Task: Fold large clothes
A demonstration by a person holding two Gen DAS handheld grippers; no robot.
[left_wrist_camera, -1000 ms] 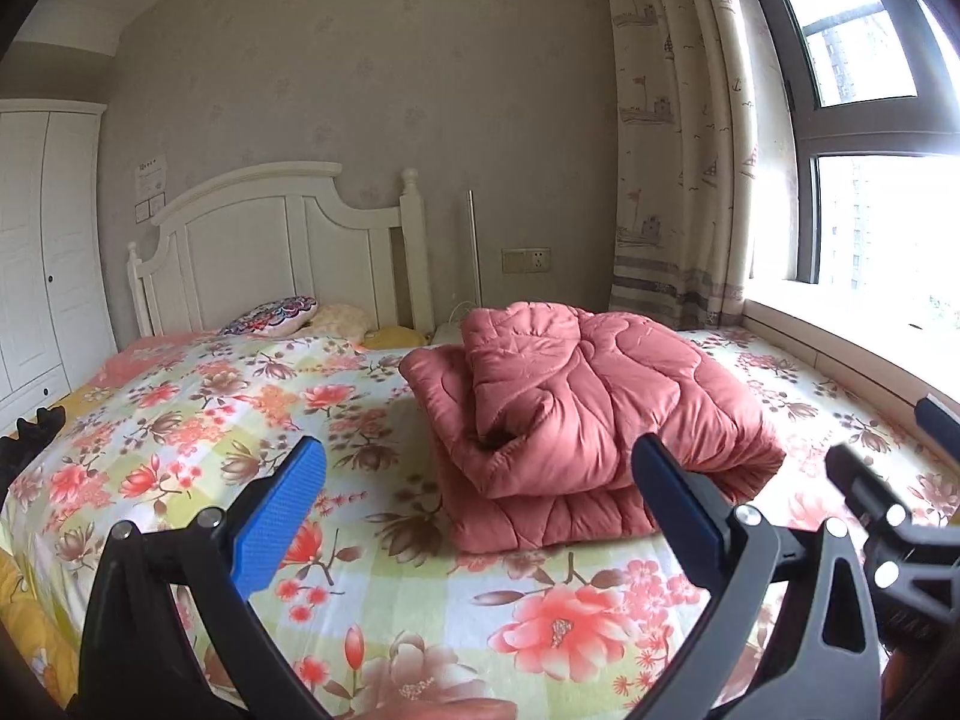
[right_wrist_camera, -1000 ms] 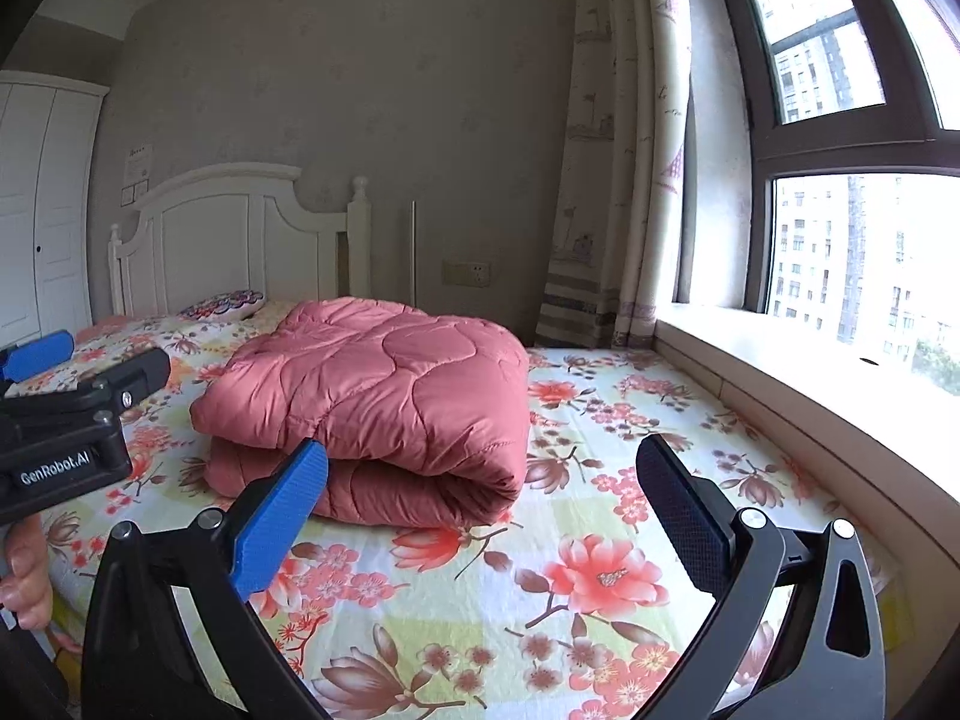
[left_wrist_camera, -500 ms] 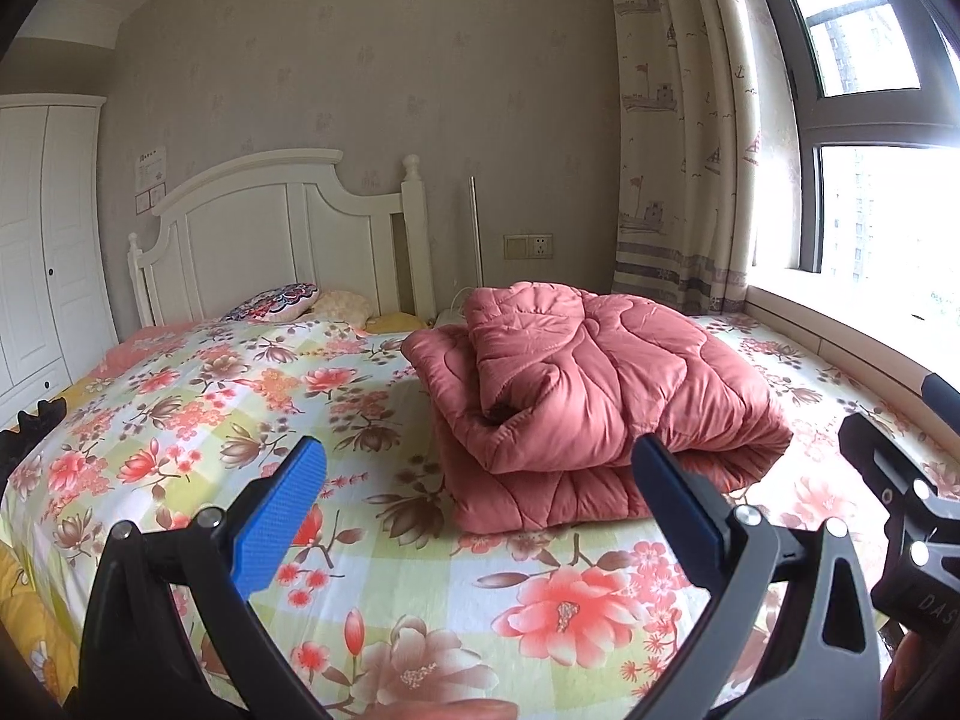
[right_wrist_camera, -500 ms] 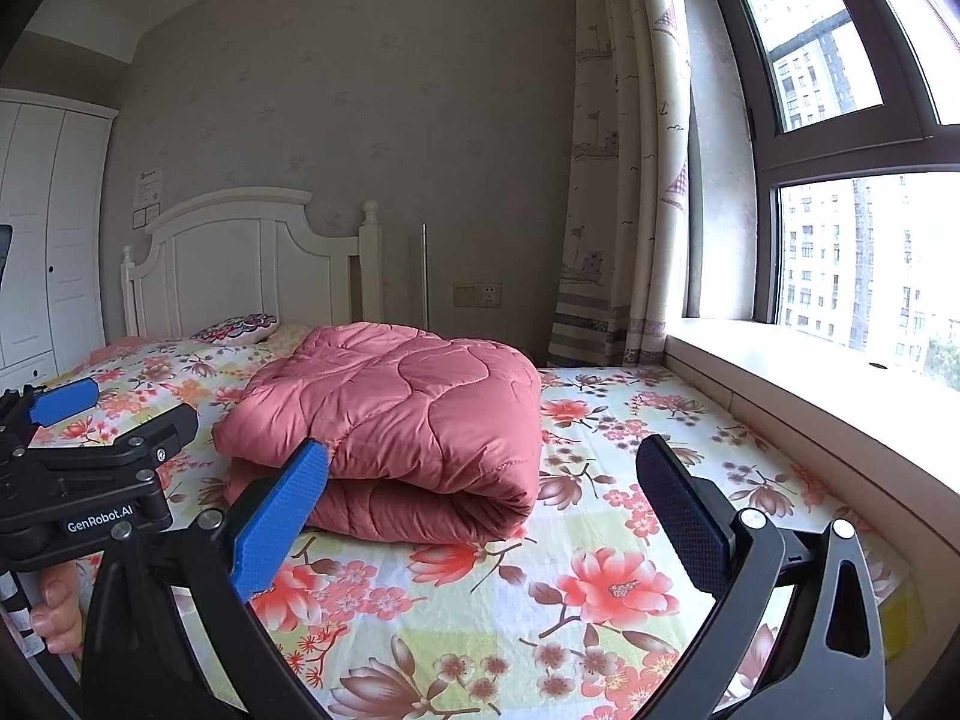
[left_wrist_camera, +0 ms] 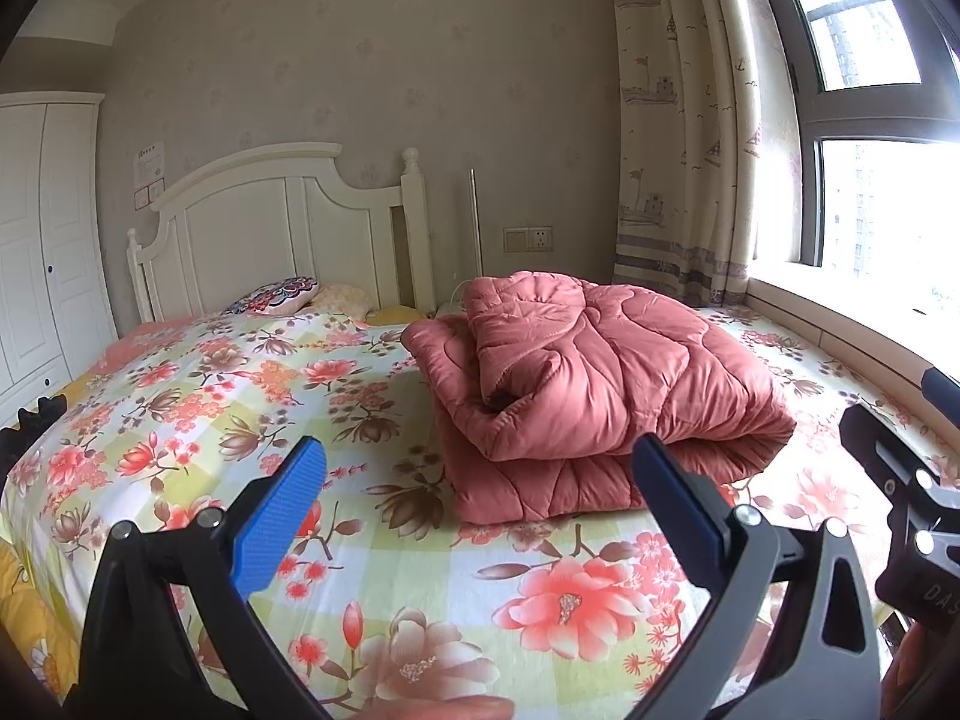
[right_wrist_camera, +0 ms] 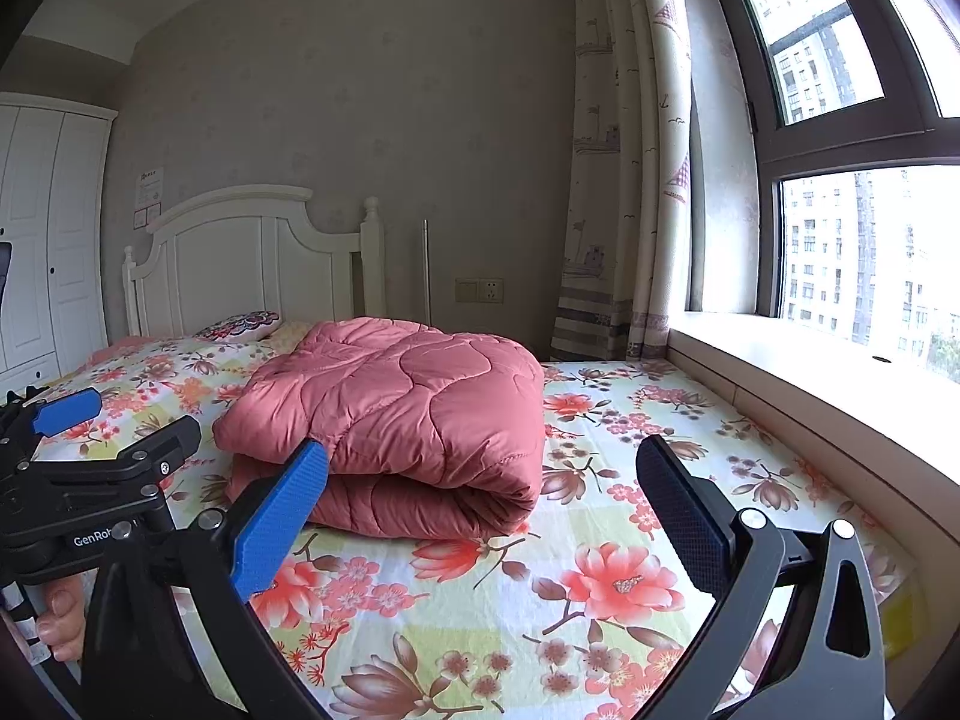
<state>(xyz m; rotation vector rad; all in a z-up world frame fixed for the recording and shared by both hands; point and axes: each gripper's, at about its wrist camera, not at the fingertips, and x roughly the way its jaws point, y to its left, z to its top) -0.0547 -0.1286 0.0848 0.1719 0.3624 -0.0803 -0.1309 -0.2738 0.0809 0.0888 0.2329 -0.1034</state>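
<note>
A pink quilted comforter [left_wrist_camera: 588,384] lies folded in a thick stack on the floral bed sheet [left_wrist_camera: 240,396], toward the window side. It also shows in the right wrist view [right_wrist_camera: 408,414]. My left gripper [left_wrist_camera: 480,516] is open and empty, held above the foot of the bed, short of the comforter. My right gripper [right_wrist_camera: 480,516] is open and empty, likewise short of the comforter. The right gripper's body shows at the right edge of the left wrist view [left_wrist_camera: 906,510], and the left gripper's body at the left of the right wrist view [right_wrist_camera: 90,480].
A white headboard [left_wrist_camera: 270,228] and pillows [left_wrist_camera: 282,294] stand at the far end. A white wardrobe [left_wrist_camera: 42,240] is at the left. A window sill [right_wrist_camera: 810,372] and a curtain [right_wrist_camera: 624,180] run along the right side of the bed.
Both grippers have drawn back and tilted up a little, so the comforter sits lower and farther in both views. Both stay open. The comforter has not moved.
</note>
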